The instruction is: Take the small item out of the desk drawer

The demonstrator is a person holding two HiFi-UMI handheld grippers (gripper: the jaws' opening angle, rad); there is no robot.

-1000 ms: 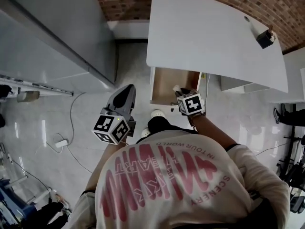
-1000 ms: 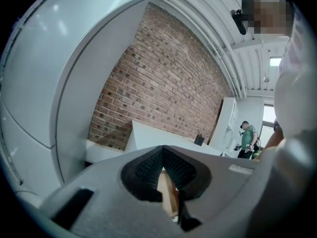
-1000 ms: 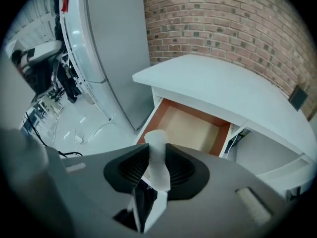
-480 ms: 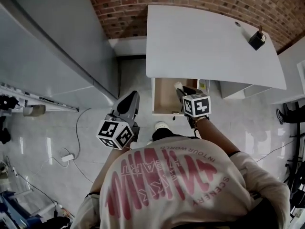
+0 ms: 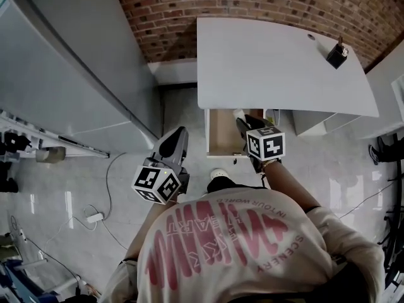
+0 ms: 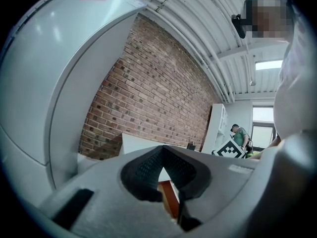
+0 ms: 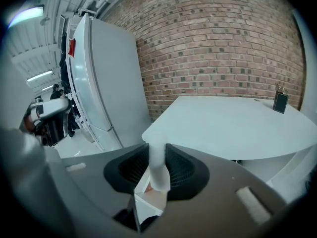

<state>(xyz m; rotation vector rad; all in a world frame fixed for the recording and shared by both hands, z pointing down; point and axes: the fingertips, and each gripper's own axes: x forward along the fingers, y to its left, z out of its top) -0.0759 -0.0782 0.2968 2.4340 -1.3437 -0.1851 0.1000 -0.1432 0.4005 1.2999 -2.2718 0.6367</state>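
Under the white desk (image 5: 278,55) the wooden drawer (image 5: 222,134) stands pulled out. My right gripper (image 5: 242,121) hangs over the drawer's right side, just below the desk's front edge. It is shut on a small white tube-like item (image 5: 238,113). In the right gripper view the item (image 7: 157,170) stands upright, pinched between the dark pads (image 7: 181,172) of the right gripper (image 7: 157,155), with the desk (image 7: 233,125) beyond. My left gripper (image 5: 182,133) is held out over the floor, left of the drawer. In the left gripper view the left gripper (image 6: 161,155) has its jaws closed with nothing between them.
A tall white cabinet (image 5: 76,62) stands left of the desk, against a brick wall (image 5: 189,5). A small black object (image 5: 336,54) sits at the desk's far right corner. A cable and power strip (image 5: 95,218) lie on the floor. A white unit (image 5: 315,122) stands right of the drawer.
My right gripper has risen out of the drawer with the white item in it. The left gripper has also risen a little, its jaws as before.
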